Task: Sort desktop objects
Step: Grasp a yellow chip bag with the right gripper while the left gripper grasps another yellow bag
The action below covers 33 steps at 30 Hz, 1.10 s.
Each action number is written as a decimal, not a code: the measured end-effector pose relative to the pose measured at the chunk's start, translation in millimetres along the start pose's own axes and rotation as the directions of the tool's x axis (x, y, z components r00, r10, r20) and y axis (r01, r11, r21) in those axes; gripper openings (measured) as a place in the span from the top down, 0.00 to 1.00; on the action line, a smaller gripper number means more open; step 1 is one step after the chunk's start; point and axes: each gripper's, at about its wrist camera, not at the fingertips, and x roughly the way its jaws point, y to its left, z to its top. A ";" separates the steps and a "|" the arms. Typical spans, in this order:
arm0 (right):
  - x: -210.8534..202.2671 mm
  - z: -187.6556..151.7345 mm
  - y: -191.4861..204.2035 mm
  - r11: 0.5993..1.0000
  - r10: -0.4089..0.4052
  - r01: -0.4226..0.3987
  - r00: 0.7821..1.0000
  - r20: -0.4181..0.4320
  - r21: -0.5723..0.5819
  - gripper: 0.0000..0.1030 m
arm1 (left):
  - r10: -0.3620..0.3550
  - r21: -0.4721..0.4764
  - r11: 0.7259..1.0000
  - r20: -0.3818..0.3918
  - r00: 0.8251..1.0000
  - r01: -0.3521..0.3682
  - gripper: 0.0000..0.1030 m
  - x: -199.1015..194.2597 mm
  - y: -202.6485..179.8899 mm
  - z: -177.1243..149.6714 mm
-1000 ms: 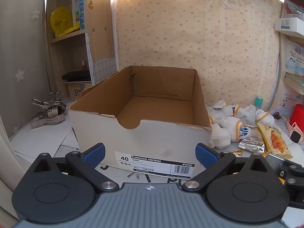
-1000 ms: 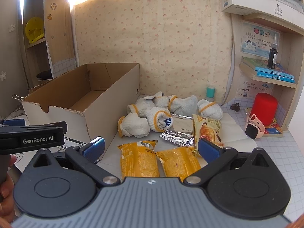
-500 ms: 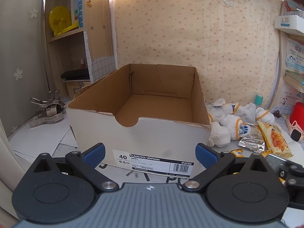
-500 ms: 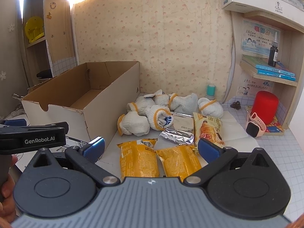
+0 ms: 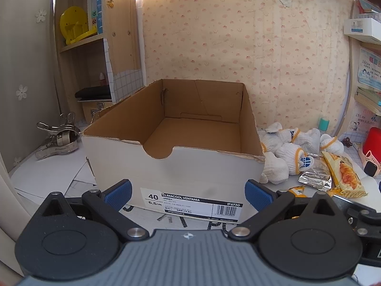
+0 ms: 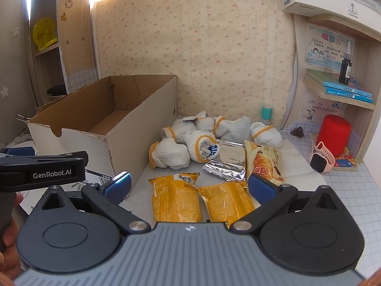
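Both grippers are spread wide with nothing in them. The left gripper (image 5: 188, 191) faces the shoebox (image 5: 181, 166) at 12 o'clock, nothing inside it. The right gripper (image 6: 189, 184) hangs over two yellow snack bags (image 6: 176, 195), with rolled socks (image 6: 171, 155) at 12 and the shoebox at 10 o'clock.

The shoebox (image 5: 181, 169) carries an end label (image 5: 190, 203) reading "40", "6.5 UK", "CLIMACOOL VENTANIA", "UNISEX" and "IF6730". The left gripper (image 6: 42, 166), seen from the right wrist, bears "GenRobot.AI".
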 end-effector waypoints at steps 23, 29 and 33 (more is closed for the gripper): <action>-3.2 -38.2 -54.1 0.999 -0.022 0.019 0.998 0.055 0.046 0.02 | -0.284 0.047 0.957 -0.024 0.958 0.285 0.01 -1.1 -47.0 -43.7; -8.8 -49.0 -79.1 0.996 -0.034 0.028 0.998 0.061 0.088 0.02 | -0.334 0.038 0.942 -0.022 0.942 0.335 0.01 2.3 -68.0 -42.5; -11.4 -58.1 -88.9 0.994 -0.084 0.080 0.995 0.053 0.075 0.02 | -0.314 0.045 0.948 -0.046 0.948 0.316 0.01 13.7 -85.8 -43.4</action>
